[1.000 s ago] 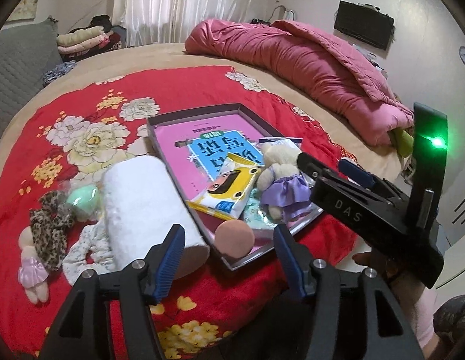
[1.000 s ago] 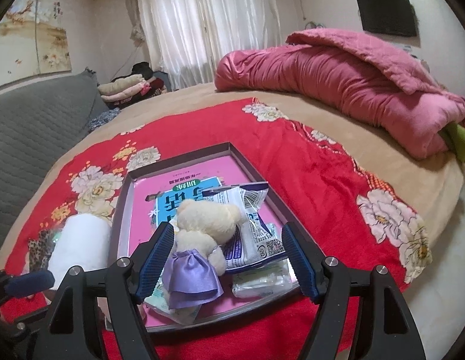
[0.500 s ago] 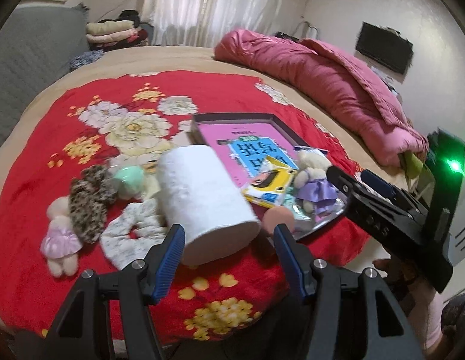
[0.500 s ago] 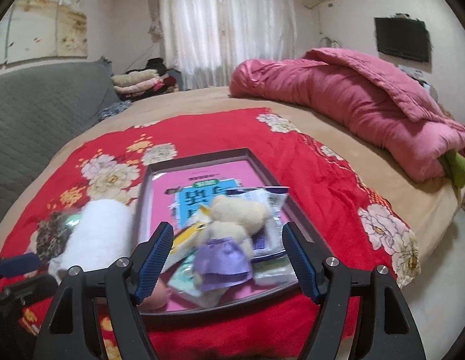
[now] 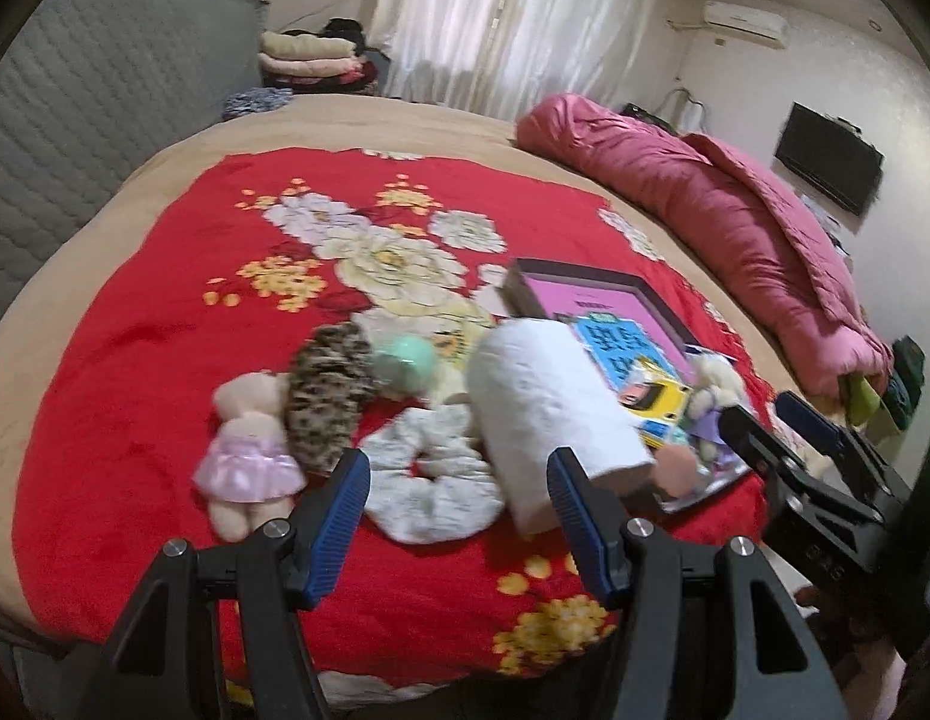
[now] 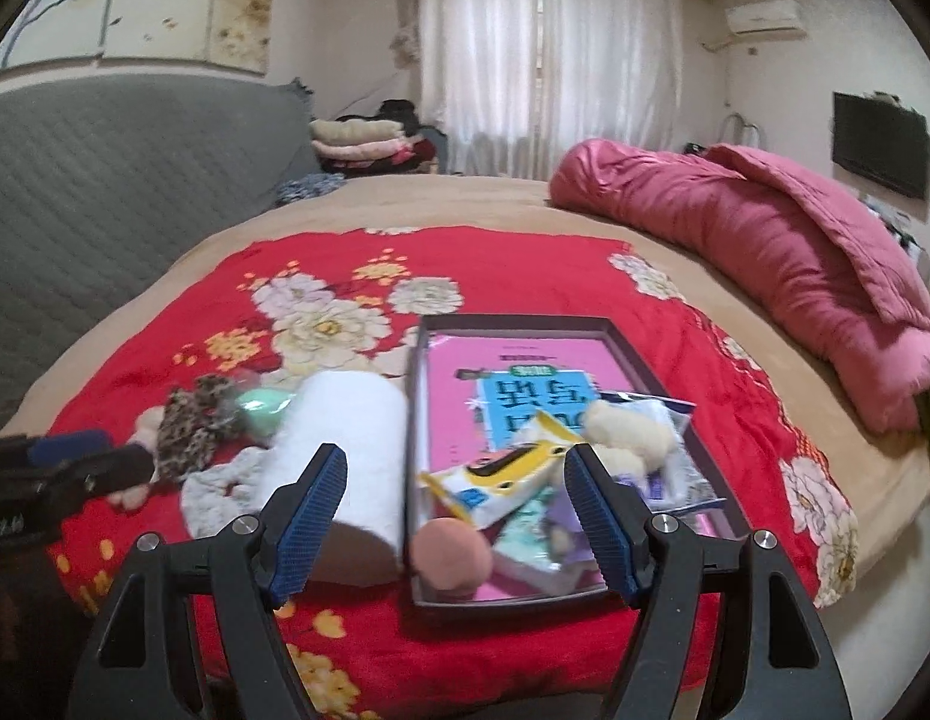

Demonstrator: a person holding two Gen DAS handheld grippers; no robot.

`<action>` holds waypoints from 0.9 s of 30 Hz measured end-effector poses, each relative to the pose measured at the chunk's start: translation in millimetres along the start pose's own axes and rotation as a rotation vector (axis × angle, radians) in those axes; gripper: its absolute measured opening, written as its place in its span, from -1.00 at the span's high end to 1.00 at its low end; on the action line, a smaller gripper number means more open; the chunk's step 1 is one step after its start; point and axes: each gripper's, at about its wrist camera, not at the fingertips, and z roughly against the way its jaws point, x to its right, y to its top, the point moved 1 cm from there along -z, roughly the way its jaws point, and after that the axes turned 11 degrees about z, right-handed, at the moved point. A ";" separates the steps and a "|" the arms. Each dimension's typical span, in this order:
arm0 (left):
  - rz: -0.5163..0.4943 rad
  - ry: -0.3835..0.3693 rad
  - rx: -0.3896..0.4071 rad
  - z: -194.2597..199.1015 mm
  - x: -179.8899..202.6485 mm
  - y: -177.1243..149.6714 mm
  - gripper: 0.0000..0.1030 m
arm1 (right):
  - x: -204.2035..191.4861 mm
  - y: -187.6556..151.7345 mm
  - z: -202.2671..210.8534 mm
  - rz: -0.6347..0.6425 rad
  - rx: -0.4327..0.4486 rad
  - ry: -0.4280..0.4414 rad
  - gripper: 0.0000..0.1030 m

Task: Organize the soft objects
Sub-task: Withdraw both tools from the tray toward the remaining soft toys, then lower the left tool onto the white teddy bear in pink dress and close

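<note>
**Both claws empty above the bed**

We held the left gripper [image 5: 459, 507] wide open over the red floral blanket [image 5: 165, 312], nothing between its pads. Just beyond it lay the white scrunchie [image 5: 429, 474], with the leopard scrunchie [image 5: 327, 396] and the pink-skirted plush doll [image 5: 246, 450] to its left and the white towel roll [image 5: 549, 408] to its right. The right gripper [image 6: 456, 516] also gaped empty, near the dark tray [image 6: 513, 597], which held a peach sponge [image 6: 450, 552] and a yellow packet [image 6: 507, 474].
</note>
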 end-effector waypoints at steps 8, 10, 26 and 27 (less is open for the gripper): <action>0.095 0.060 -0.019 -12.2 -49.9 10.8 -0.19 | -31.2 8.7 4.7 0.080 0.015 0.048 -0.48; 0.116 0.093 -0.018 -15.9 -63.9 12.8 -0.19 | -39.9 10.2 5.7 0.106 0.021 0.058 -0.48; 0.173 0.178 -0.094 -57.4 -106.6 11.9 -0.19 | -82.3 16.5 2.2 0.214 0.023 0.150 -0.48; 0.176 0.182 -0.097 -60.0 -107.5 12.1 -0.19 | -84.3 17.0 1.0 0.218 0.022 0.156 -0.48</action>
